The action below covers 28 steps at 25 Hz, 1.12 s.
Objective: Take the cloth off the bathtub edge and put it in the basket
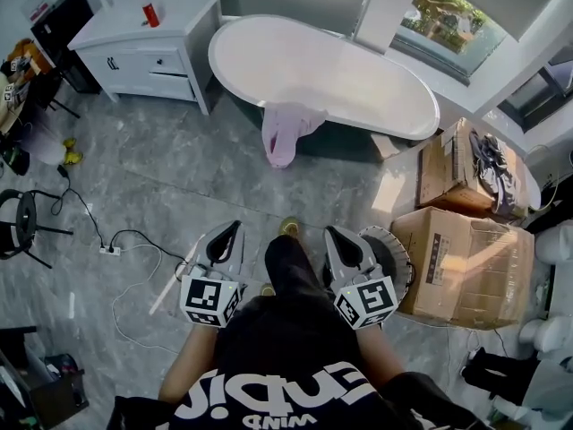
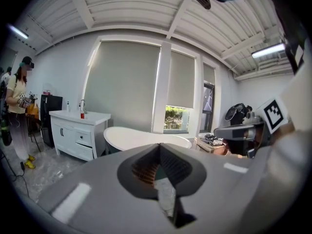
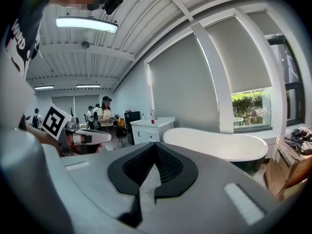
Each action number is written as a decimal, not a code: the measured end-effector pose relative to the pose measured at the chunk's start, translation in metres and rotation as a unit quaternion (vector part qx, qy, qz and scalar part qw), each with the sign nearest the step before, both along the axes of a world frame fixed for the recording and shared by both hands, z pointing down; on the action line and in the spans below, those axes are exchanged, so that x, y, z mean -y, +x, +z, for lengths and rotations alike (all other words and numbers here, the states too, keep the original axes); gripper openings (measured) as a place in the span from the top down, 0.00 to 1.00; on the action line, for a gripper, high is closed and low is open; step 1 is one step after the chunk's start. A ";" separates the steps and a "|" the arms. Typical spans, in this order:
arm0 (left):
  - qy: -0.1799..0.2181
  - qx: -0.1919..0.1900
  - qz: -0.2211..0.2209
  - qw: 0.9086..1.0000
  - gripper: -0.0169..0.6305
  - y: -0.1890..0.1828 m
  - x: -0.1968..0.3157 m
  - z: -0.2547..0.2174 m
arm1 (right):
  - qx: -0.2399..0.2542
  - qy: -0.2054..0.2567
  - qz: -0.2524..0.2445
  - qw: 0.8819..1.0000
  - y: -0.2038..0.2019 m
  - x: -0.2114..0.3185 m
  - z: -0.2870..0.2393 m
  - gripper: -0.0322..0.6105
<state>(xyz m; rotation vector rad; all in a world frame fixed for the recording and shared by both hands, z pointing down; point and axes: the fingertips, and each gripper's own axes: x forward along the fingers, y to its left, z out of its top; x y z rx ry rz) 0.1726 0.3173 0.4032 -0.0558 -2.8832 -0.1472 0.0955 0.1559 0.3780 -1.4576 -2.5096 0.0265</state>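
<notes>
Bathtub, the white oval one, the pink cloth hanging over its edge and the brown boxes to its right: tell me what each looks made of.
White oval bathtub: smooth, glossy shell with soft highlights, probably acrylic or enamel. Pink cloth: soft matte fabric; it drapes limply in folds over the rim. Brown boxes: most likely cardboard, with flat matte panels and folded flaps.

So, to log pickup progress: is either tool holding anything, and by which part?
Nothing is held: the left tool and right tool are shut, empty; the cloth hangs on the bathtub.
</notes>
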 end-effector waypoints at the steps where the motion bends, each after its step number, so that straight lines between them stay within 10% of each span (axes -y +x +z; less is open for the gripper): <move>1: -0.001 -0.001 0.000 1.000 0.98 -0.005 -0.005 0.002 | 0.000 0.000 0.001 1.000 -0.005 -0.004 0.001 0.94; 28: 0.007 0.000 0.017 1.000 0.98 -0.256 -0.112 -0.004 | -0.010 0.001 0.000 1.000 -0.249 -0.108 0.003 0.94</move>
